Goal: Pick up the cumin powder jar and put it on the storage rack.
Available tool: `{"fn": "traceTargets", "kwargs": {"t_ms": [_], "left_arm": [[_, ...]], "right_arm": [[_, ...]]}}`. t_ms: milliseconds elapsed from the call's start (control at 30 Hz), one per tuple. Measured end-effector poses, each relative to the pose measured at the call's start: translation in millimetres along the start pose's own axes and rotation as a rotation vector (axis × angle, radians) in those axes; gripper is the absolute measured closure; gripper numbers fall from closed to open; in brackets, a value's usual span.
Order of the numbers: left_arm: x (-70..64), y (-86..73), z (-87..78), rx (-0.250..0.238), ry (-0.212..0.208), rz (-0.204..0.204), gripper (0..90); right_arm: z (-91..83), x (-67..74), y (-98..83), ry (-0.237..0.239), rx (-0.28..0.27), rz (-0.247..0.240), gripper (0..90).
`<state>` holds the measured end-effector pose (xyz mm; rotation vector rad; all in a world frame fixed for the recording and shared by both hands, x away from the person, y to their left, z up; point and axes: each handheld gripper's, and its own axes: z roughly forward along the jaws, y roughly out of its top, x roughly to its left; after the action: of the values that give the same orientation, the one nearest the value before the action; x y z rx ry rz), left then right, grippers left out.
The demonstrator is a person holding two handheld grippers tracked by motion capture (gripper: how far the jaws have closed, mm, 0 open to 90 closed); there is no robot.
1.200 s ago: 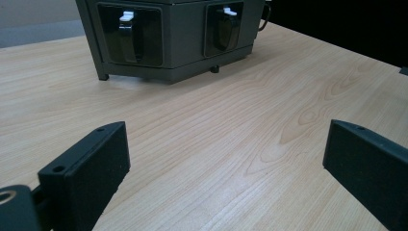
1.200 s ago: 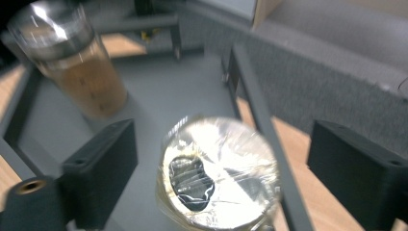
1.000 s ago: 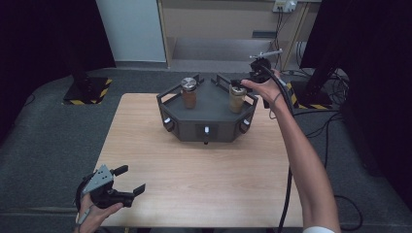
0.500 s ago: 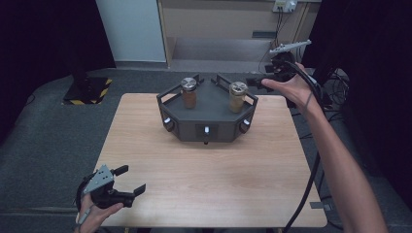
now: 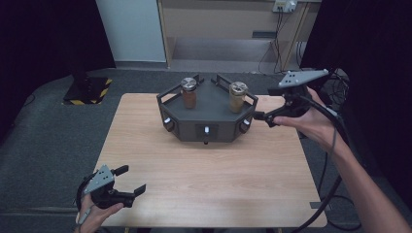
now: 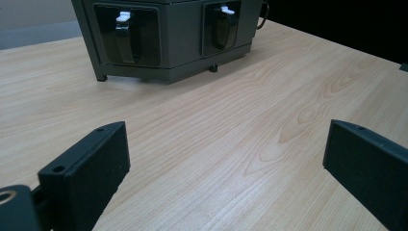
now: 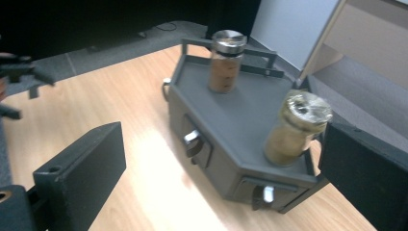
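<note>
A wooden table (image 5: 204, 165) carries a dark hexagonal stand (image 5: 206, 114) at its far middle — two metal-capped jars (image 5: 188, 92) upright on top. Right tool (image 5: 262, 116) beside the stand, jaws wide; left tool (image 5: 130, 180) near the front-left corner, wide — both empty.

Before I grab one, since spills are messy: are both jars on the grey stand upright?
Yes, upright. The left jar and right jar stand on the stand, lids on top.

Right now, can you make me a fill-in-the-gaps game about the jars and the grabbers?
1. The grey stand carries ____ jars.
2. The table is made of ____.
3. The left gripper has its jaws ____.
4. The right gripper hovers next to the lighter jar, holding ____.

Missing words: two; wood; open; nothing
</note>
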<state>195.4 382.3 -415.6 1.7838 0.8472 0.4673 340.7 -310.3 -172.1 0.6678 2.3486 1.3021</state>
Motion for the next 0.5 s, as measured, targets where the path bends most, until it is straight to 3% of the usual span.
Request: {"fn": "traceTargets", "kwargs": {"t_ms": [200, 233, 333, 500], "left_arm": [[-0.2, 0.1, 0.0, 0.001, 0.002, -0.001, 1.4], [-0.6, 0.1, 0.0, 0.001, 0.003, -0.001, 1.4], [-0.6, 0.1, 0.0, 0.002, 0.004, -0.001, 1.4], [-0.7, -0.1, -0.5, 0.001, 0.006, -0.002, 1.4]], "right_arm": [[-12.1, 21.0, -18.3, 0.037, -0.021, -0.023, 3.0], [-14.2, 30.2, -25.2, 0.047, -0.024, -0.036, 3.0], [-14.5, 40.1, -35.5, 0.076, -0.026, -0.047, 3.2], [-12.1, 56.7, -50.5, 0.083, -0.023, -0.068, 3.2]]}}
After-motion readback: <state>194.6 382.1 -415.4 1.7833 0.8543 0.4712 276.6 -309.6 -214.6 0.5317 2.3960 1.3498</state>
